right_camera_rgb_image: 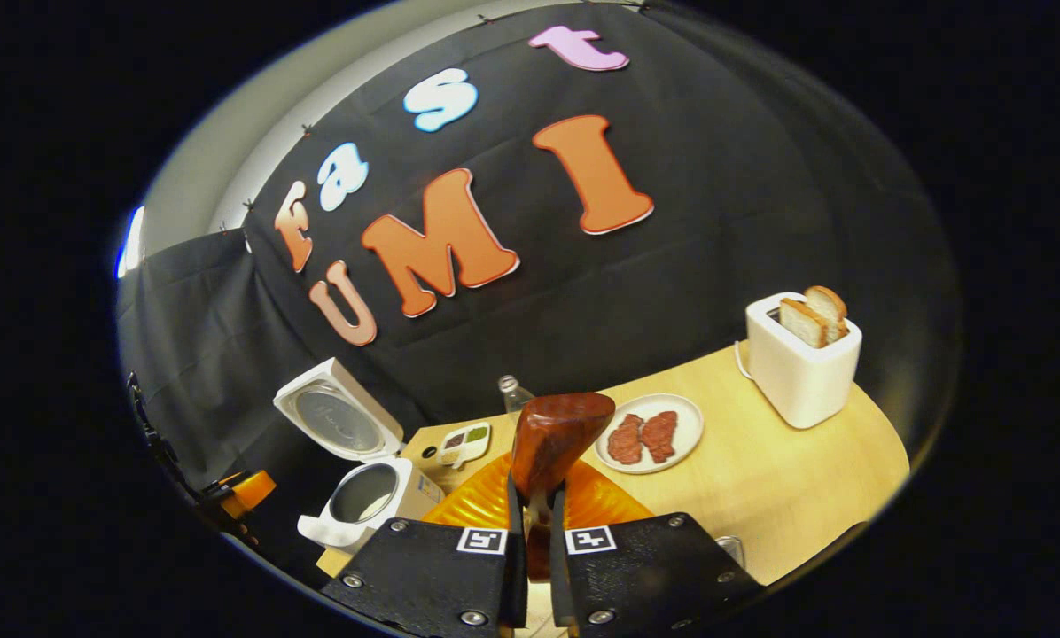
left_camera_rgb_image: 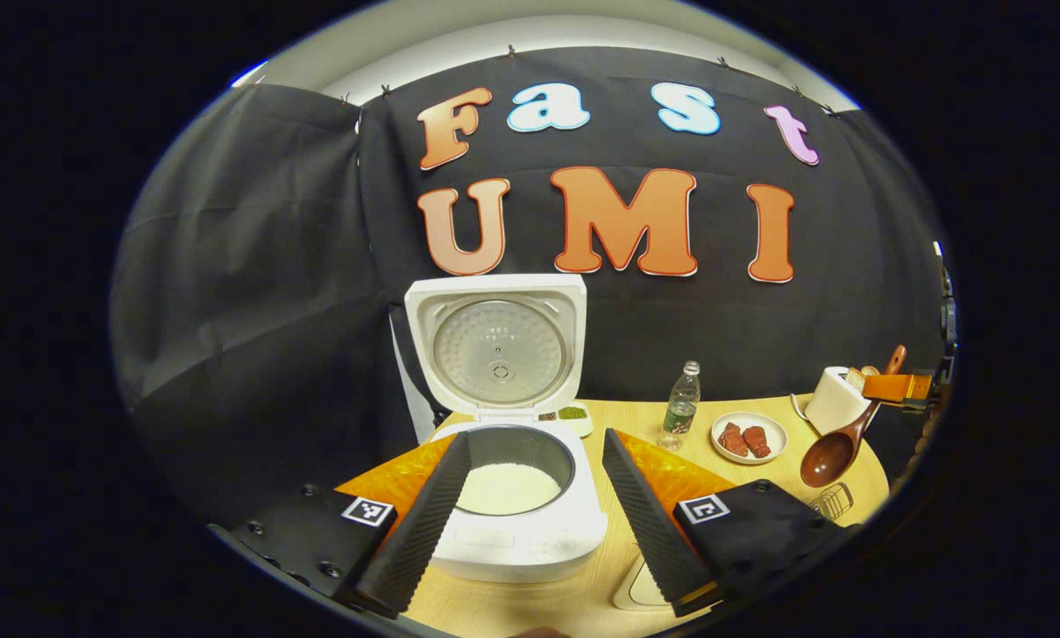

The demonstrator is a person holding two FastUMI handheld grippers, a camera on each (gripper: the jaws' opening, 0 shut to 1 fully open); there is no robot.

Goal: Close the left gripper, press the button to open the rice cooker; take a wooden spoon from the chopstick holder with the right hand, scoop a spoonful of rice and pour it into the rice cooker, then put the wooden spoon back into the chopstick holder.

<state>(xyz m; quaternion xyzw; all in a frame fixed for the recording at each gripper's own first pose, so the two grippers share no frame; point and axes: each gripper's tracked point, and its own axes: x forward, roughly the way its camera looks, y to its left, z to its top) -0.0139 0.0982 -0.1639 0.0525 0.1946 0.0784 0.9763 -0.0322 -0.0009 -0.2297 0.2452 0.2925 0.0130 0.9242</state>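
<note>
1. Left gripper (left_camera_rgb_image: 530, 505): I hold it low in front of the rice cooker (left_camera_rgb_image: 517, 496) with its jaws released and spread wide. The open pot sits between the two fingers, a layer of white rice showing at its bottom. The lid (left_camera_rgb_image: 496, 341) stands upright behind the pot, so I judge the button press done; this hand waits off the pot's mouth to leave room for the pour.

2. Right gripper (right_camera_rgb_image: 537, 523): its jaws are clenched on the handle of the wooden spoon (right_camera_rgb_image: 555, 447), both fingers pressing the shaft. The bowl of the spoon rises just ahead of the fingertips, tilted. In the left gripper view the same wooden spoon (left_camera_rgb_image: 836, 447) hangs bowl-down, held above the surface (left_camera_rgb_image: 734, 474), well to the right of the left jaws.

3. Spoon load: I cannot tell whether the bowl carries rice; only its rounded back faces the right camera.

4. Chopstick holder: a small wire-like object near the right finger's base in the left gripper view may be it, but the fisheye edge is too blurred to say.

5. Bystanders between spoon and cooker:
   - a water bottle (left_camera_rgb_image: 681, 406), upright, just beyond the left gripper's right finger;
   - a plate of red meat slices (right_camera_rgb_image: 650, 432), just right of the spoon bowl;
   - a small condiment dish (right_camera_rgb_image: 463, 441), left of the bowl, near the cooker;
   - a toaster (right_camera_rgb_image: 800, 359) with bread, far right and clear of the route.

6. Judgement: the bottle is the likeliest thing to be clipped on a sweep toward the pot.
</note>
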